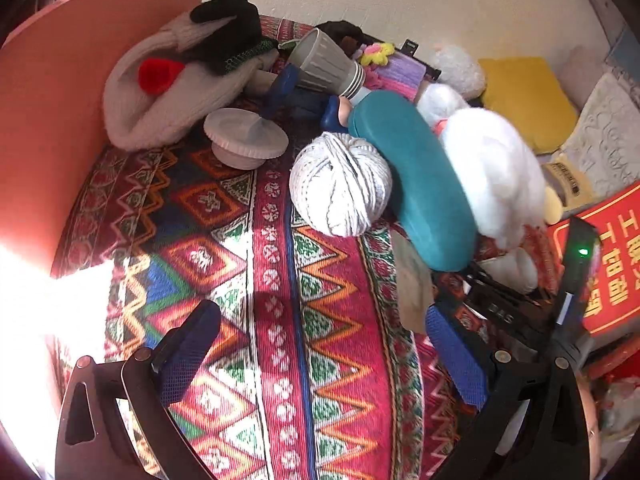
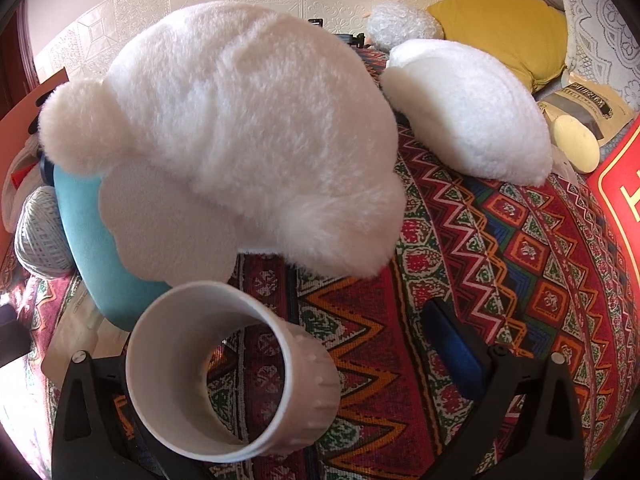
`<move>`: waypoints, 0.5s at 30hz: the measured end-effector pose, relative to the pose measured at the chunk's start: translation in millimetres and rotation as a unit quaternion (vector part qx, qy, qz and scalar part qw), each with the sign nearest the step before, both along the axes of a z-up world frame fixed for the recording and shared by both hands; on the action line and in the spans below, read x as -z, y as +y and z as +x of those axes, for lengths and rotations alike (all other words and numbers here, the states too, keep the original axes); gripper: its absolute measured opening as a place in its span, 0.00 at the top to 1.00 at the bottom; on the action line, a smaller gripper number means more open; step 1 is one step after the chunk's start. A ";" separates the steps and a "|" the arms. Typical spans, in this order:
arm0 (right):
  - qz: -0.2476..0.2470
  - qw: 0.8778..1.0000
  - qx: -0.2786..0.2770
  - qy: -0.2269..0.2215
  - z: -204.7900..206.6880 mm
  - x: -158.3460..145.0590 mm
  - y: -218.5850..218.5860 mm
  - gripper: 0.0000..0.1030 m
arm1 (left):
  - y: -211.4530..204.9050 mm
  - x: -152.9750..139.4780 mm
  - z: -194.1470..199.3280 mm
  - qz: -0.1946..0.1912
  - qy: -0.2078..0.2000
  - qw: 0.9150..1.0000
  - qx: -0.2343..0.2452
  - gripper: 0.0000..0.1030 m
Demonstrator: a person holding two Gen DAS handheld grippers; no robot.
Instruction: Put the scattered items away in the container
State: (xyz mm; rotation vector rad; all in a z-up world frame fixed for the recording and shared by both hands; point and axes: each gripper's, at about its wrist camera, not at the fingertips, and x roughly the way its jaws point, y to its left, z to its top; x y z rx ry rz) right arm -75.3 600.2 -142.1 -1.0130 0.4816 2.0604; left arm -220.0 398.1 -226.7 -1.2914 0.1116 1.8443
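My left gripper [image 1: 320, 344] is open and empty above the patterned cloth [image 1: 280, 320]. Ahead of it lie a ball of grey yarn [image 1: 340, 184], a teal case [image 1: 420, 184], a white lid [image 1: 246, 142], a stack of grey cups [image 1: 328, 66], a blue dumbbell [image 1: 304, 102] and a knitted hat [image 1: 160, 92]. My right gripper [image 2: 340, 360] is wide open; a white plastic cup [image 2: 224, 372] lies on its side against the left finger, not clamped. A fluffy white plush [image 2: 240, 132] lies just ahead, and it also shows in the left wrist view [image 1: 492, 176].
An orange board [image 1: 60, 100] stands at the left. A second white plush [image 2: 468, 108], a yellow cushion [image 2: 504, 28], a snack pouch [image 2: 580, 108] and a red sign [image 2: 624, 192] lie to the right. The right gripper's body [image 1: 560, 308] shows in the left wrist view.
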 end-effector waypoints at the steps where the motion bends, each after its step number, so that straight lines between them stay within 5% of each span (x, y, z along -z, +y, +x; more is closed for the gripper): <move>1: -0.004 1.000 0.000 -0.001 -0.5 4.6 -1.7 0.01 | -8.7 -5.5 3.7 0.005 0.002 1.000 -0.002 0.00; 5: -0.073 0.997 -0.001 0.014 6.1 3.9 -6.3 0.01 | -25.2 -30.8 17.4 0.014 0.054 0.998 0.003 0.00; 10: -0.200 0.965 0.039 0.164 58.4 -18.7 -4.9 0.01 | -14.9 -37.2 32.4 0.010 0.085 0.996 0.041 0.00; 15: -0.223 0.954 0.052 0.195 64.4 -31.9 -2.7 0.08 | 9.6 -29.7 41.3 0.002 0.075 0.996 0.049 0.00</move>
